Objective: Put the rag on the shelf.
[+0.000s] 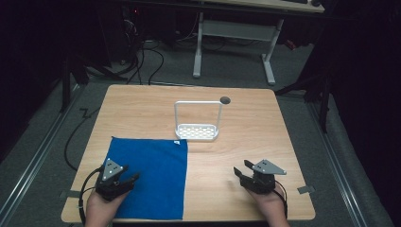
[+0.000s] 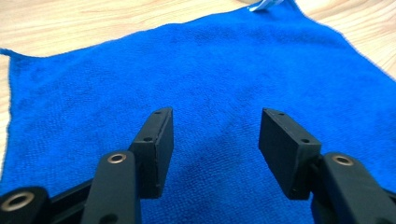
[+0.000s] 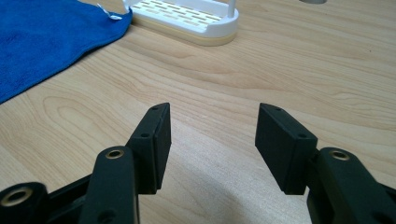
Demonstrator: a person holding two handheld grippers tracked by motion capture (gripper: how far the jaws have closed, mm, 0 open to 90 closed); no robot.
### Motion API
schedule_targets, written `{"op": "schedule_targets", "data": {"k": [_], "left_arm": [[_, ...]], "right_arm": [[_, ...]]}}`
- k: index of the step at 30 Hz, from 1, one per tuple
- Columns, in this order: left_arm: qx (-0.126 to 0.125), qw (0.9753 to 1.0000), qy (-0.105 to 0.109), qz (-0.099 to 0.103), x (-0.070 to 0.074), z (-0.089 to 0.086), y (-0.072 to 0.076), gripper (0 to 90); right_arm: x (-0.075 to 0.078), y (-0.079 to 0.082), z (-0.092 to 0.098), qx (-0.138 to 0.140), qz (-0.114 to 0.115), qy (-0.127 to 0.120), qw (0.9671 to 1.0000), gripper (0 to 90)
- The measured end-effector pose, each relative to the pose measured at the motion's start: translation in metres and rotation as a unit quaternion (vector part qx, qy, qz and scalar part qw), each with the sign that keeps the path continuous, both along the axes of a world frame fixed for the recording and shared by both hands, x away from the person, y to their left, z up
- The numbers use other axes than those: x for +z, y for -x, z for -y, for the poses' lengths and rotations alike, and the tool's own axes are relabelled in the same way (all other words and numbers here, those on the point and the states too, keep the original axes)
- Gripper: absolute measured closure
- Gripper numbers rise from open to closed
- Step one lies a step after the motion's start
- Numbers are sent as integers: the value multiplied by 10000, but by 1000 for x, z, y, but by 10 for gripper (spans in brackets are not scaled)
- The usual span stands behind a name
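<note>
At the bottom left of the high view, the left gripper is held in a hand over the near left part of a blue cloth, its jaws spread apart with nothing between them; the left gripper view looks along those jaws and shows the cloth lying flat beneath, its weave reaching from the lower edge of the frame up to a corner with a small white tag at the top. At the bottom right of the high view, the right gripper sits in the other hand above bare wood, well apart from the cloth, and its jaws too stand apart and empty; the right gripper view shows them over the table, with the cloth's edge in the upper left of that frame. The cloth covers the lower left part of the table in the high view, spread out square. Farther back, near the middle of the frame, stands a white rack with a slotted tray and a tall looped handle, just beyond the cloth's far right corner; the tray holds nothing. The right gripper view shows its slotted base at the top. Behind it, a small dark round hole sits in the tabletop.
</note>
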State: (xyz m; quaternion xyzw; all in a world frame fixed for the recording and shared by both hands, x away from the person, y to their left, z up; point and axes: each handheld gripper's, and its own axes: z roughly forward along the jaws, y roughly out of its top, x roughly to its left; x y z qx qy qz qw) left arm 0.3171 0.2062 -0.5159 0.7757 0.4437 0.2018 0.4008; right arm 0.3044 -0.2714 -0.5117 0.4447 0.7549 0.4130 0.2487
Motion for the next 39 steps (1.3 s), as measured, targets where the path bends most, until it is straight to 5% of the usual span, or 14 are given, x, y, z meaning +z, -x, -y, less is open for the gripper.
{"op": "schedule_targets", "data": {"k": [20, 29, 39], "left_arm": [[206, 9991, 371, -49, -4, -9, -3, 450], [298, 9984, 472, -118, -2, -15, -4, 489], [582, 9982, 147, 45, -2, -34, 6, 543]], "right_arm": [[-5, 0, -2, 57, -70, -1, 10000, 483], [-3, 1, -19, 354, -54, 69, 9993, 527], [0, -1, -54, 805, -27, 67, 9967, 657]]}}
